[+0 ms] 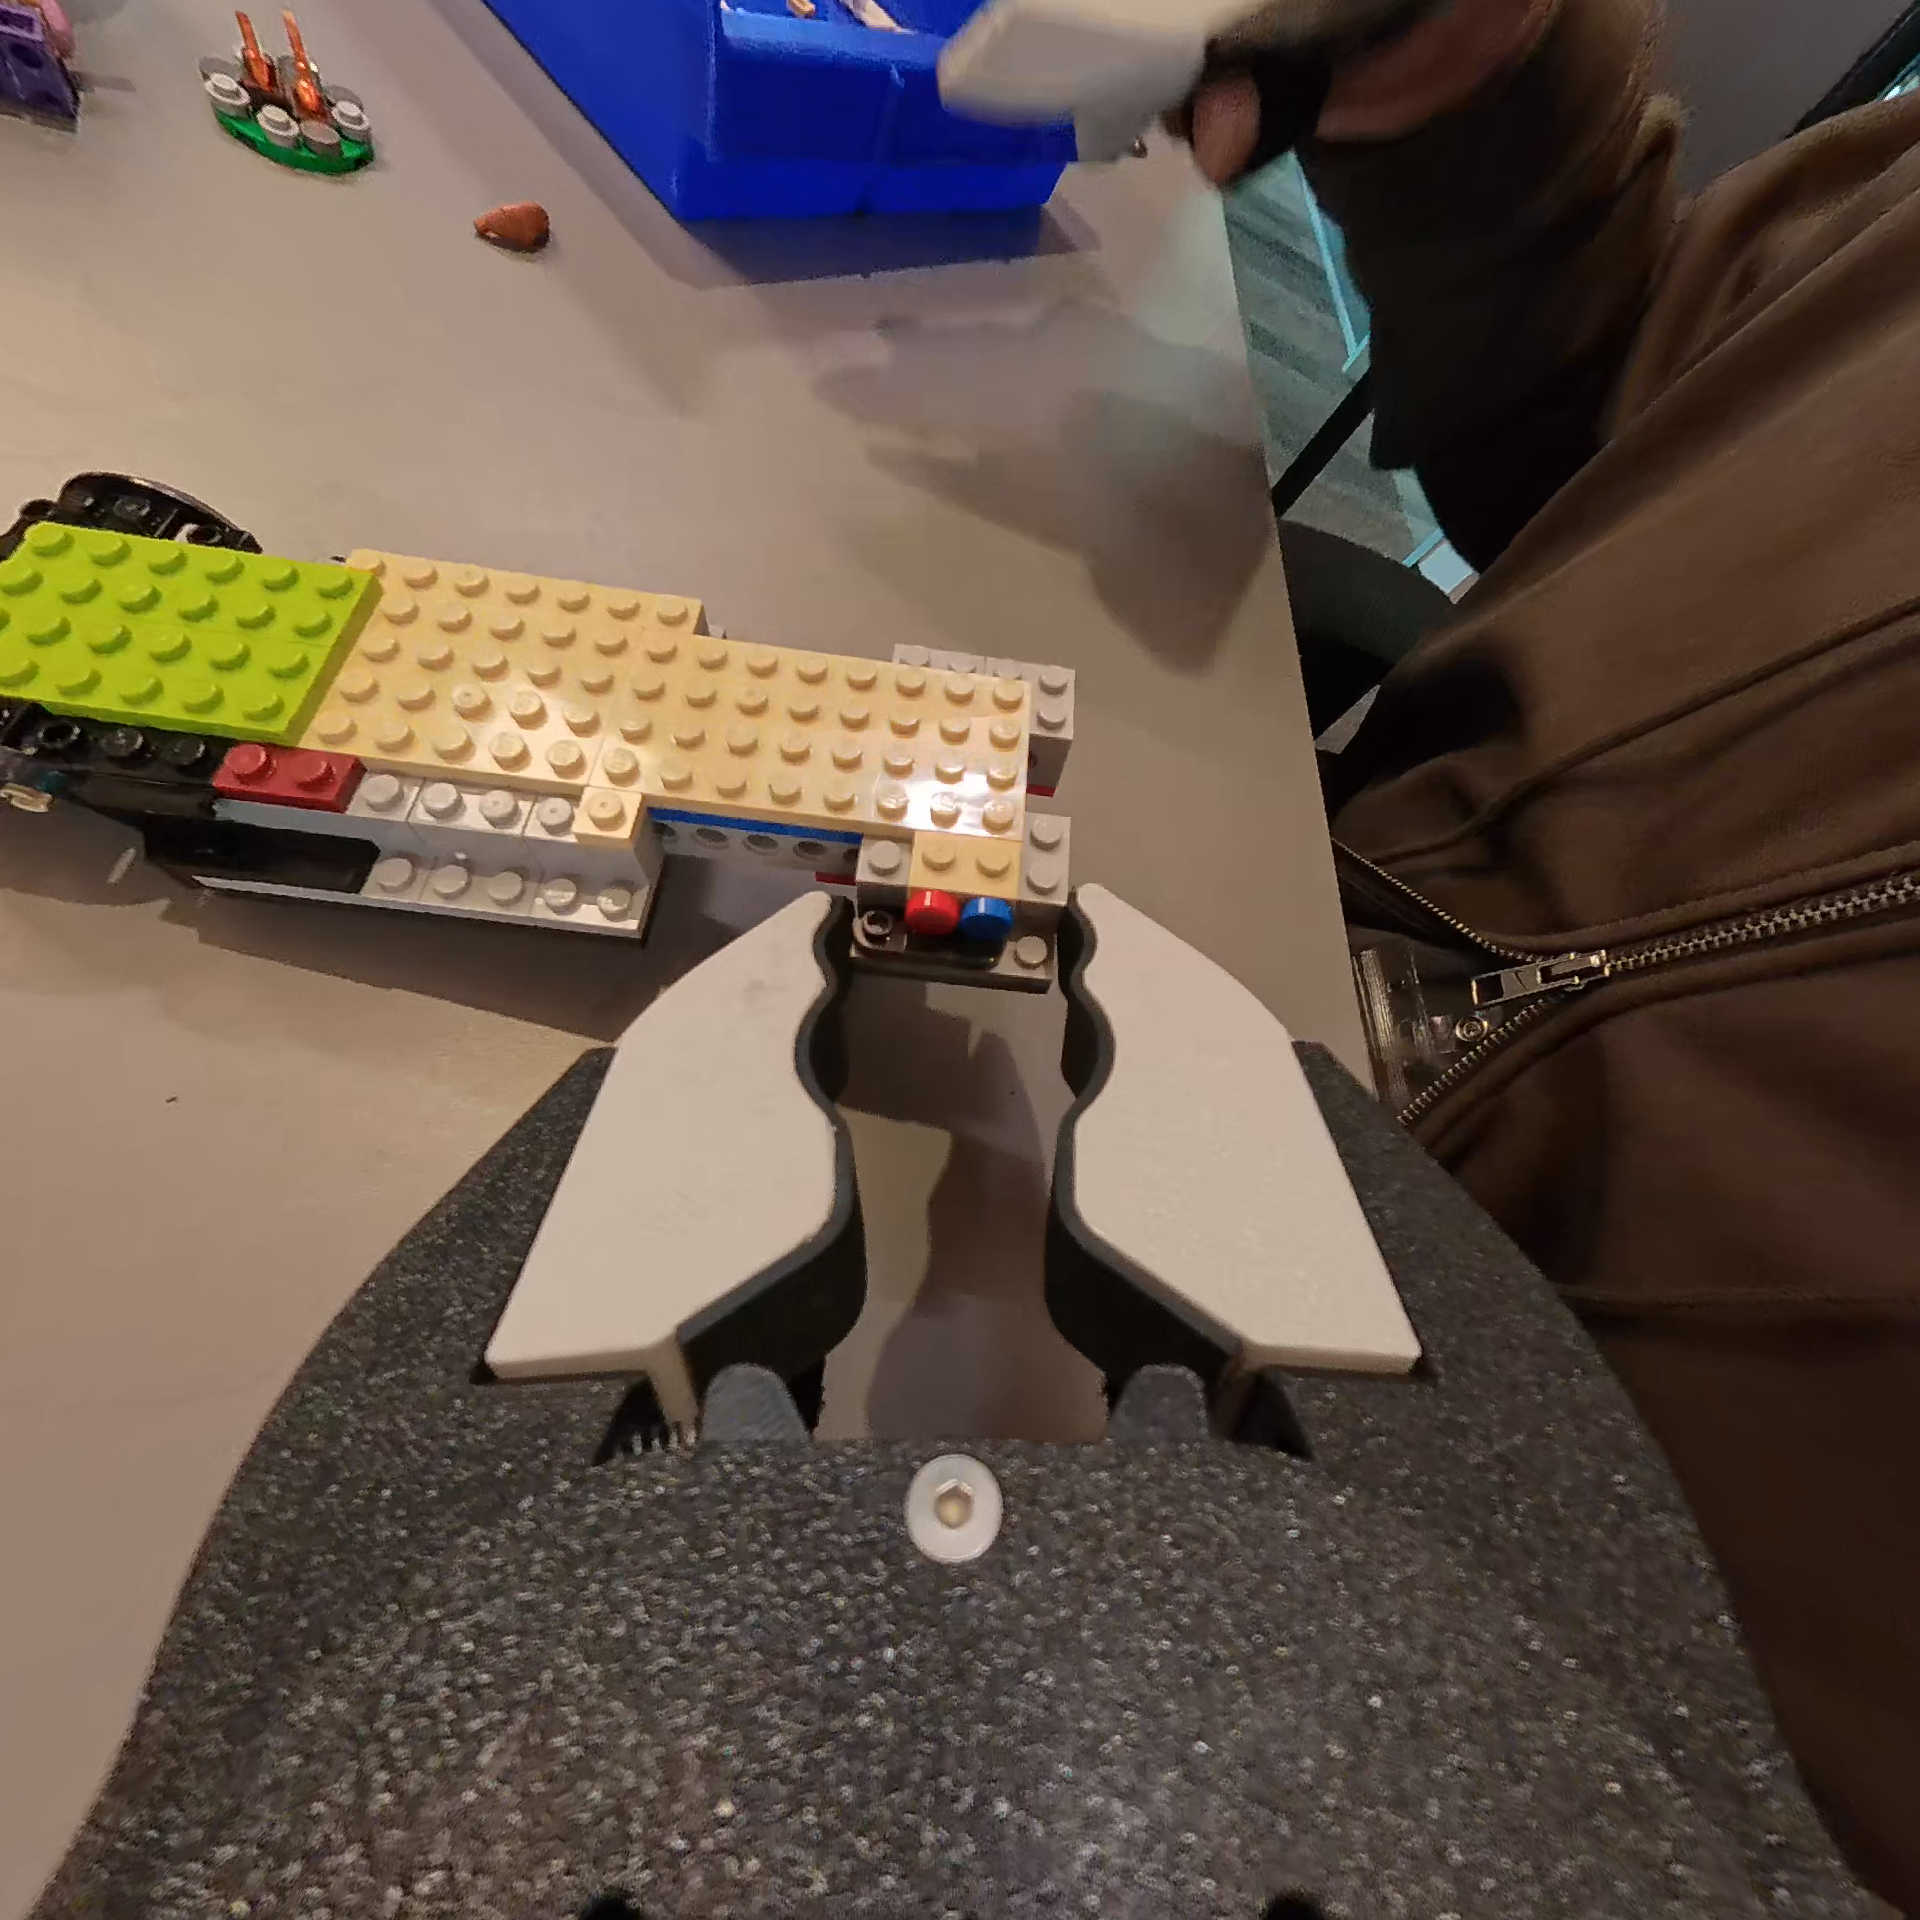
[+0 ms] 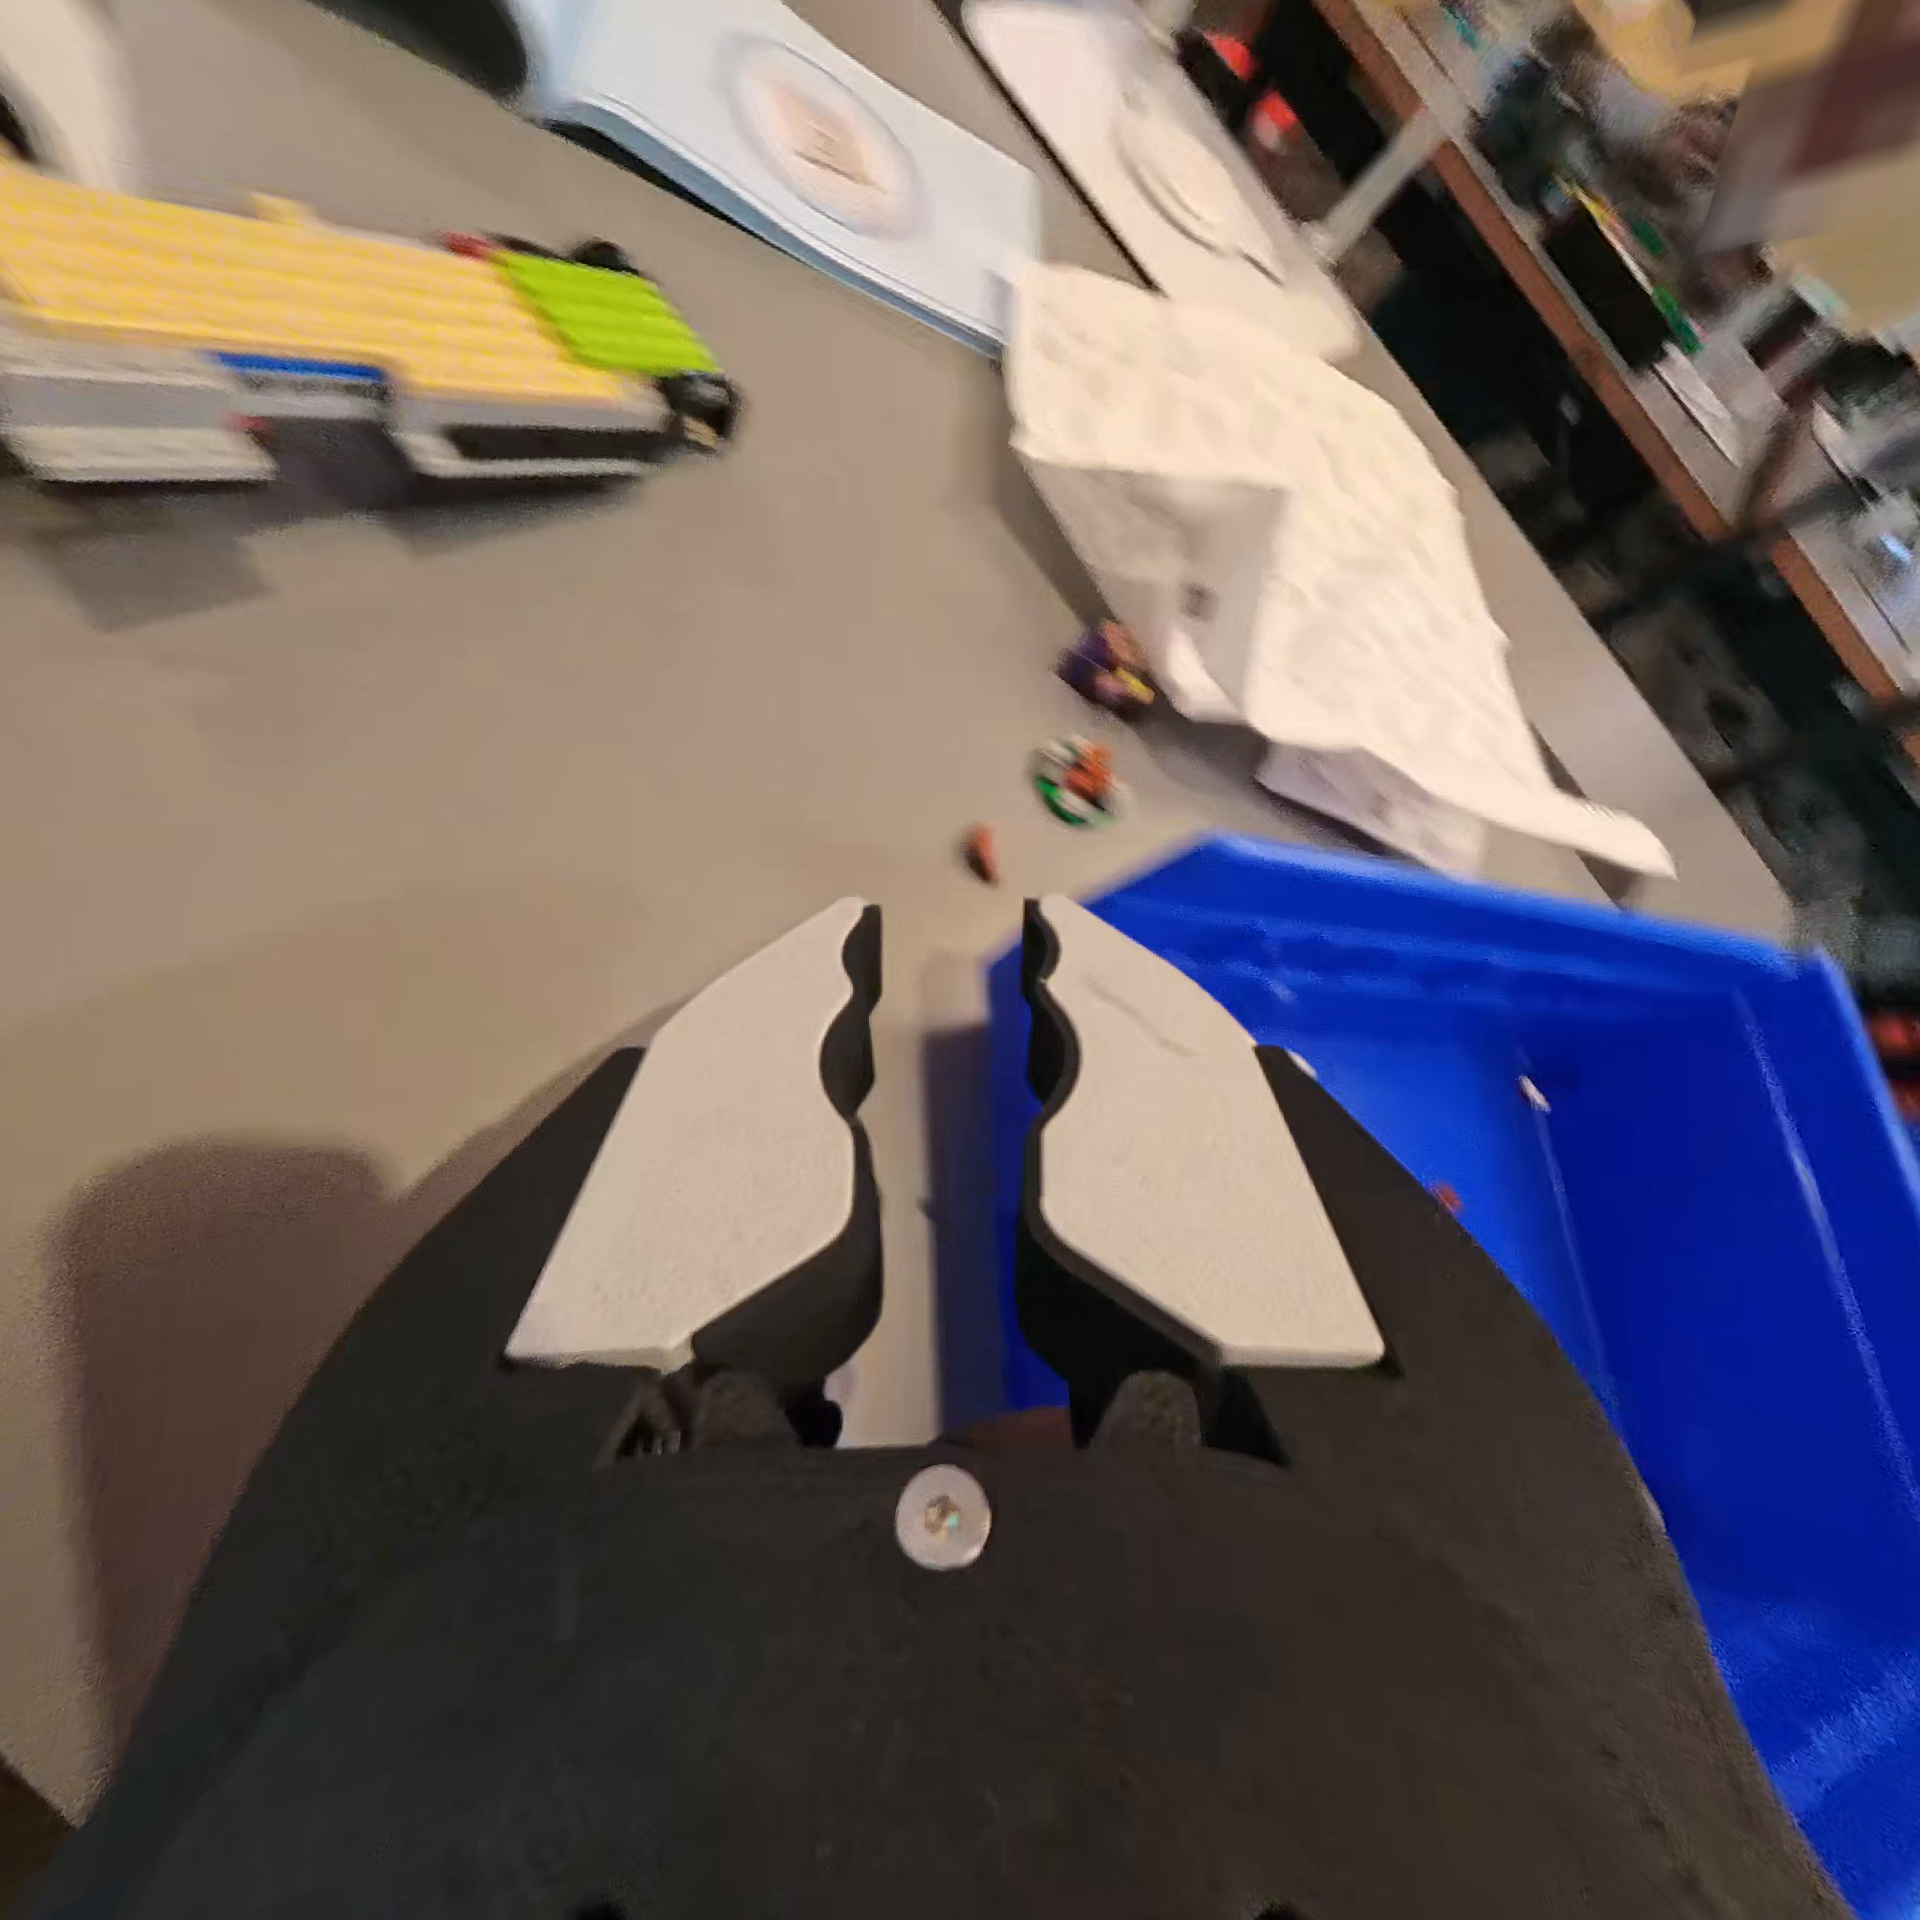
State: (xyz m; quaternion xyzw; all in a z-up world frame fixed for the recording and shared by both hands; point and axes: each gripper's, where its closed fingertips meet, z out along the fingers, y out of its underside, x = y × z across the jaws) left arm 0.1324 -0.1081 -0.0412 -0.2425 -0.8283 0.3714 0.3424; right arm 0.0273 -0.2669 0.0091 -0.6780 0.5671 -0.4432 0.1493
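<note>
A long brick build (image 1: 623, 707) with tan and lime green plates lies on the grey table (image 1: 416, 343). My left gripper (image 1: 954, 925) is shut on the build's near end. Its pads press both sides of a grey block (image 1: 1029, 951) that carries a red and a blue round stud. My right gripper (image 2: 951, 914) is open with nothing between its fingers. It hovers over the table at the corner of a blue bin (image 2: 1455, 1039). It shows blurred in the left wrist view (image 1: 1081, 73) above the bin (image 1: 831, 125). The build appears blurred in the right wrist view (image 2: 312, 343).
A small brown piece (image 1: 514, 223), a green round piece with orange parts (image 1: 291, 104) and a purple piece (image 1: 36, 62) lie on the table. White paper (image 2: 1299, 540) lies beyond the bin. The table edge (image 1: 1299, 623) and a person's brown jacket (image 1: 1662, 727) are at the right. The small brown piece (image 1: 514, 223) sits 11 cm or so from the ends of my right fingers. The right camera catches it too, in the right wrist view (image 2: 984, 846).
</note>
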